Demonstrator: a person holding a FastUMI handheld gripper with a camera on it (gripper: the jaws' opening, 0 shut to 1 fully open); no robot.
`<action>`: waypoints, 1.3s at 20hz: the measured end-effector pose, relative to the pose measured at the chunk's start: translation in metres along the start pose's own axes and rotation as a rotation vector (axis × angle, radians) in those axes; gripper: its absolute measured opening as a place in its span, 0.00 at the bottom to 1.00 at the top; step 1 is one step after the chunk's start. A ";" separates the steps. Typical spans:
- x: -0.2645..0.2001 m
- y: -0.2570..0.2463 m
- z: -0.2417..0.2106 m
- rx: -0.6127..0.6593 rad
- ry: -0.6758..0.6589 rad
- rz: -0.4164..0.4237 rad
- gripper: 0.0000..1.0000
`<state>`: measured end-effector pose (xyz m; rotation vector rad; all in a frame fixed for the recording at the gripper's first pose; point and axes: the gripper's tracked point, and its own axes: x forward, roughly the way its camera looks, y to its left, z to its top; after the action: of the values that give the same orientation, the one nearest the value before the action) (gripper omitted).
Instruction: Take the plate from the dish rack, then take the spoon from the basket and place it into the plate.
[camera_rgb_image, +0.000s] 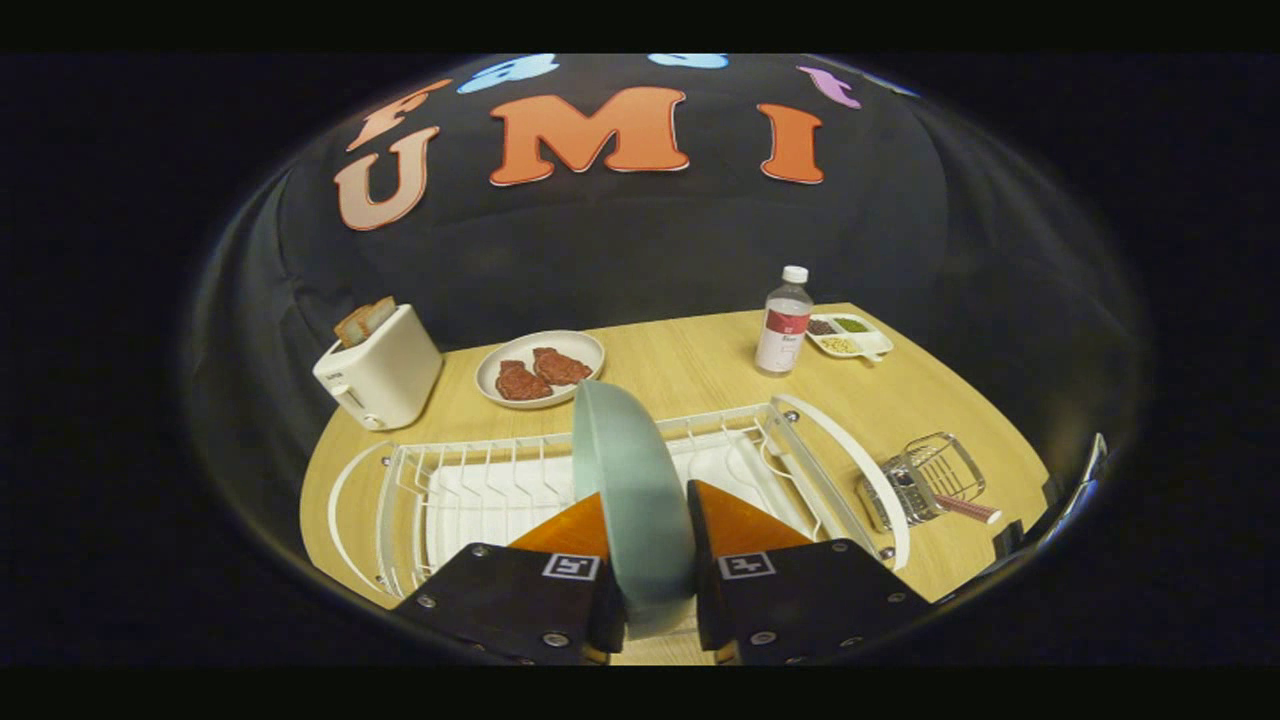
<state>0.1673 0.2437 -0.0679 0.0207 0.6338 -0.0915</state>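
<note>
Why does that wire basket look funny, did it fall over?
It seems so. The wire basket lies tipped on its side on the table, right of the dish rack, a handle poking out. Nothing spilled. The fingers grip the plate edge-on.

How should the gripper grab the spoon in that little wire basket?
Probably by its handle. The spoon lies in the tipped-over basket right of the dish rack, its handle poking out of the open end. Coming from above that end looks easiest. First the gripper, shut on the plate, must put it down.
</note>
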 end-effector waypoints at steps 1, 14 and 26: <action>-0.001 0.000 0.003 -0.006 -0.010 -0.017 0.28; -0.034 -0.018 0.047 -0.011 -0.115 -0.057 0.27; -0.105 -0.080 0.001 0.193 -0.115 0.184 0.27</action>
<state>0.0760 0.1728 -0.0040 0.2583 0.5035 0.0241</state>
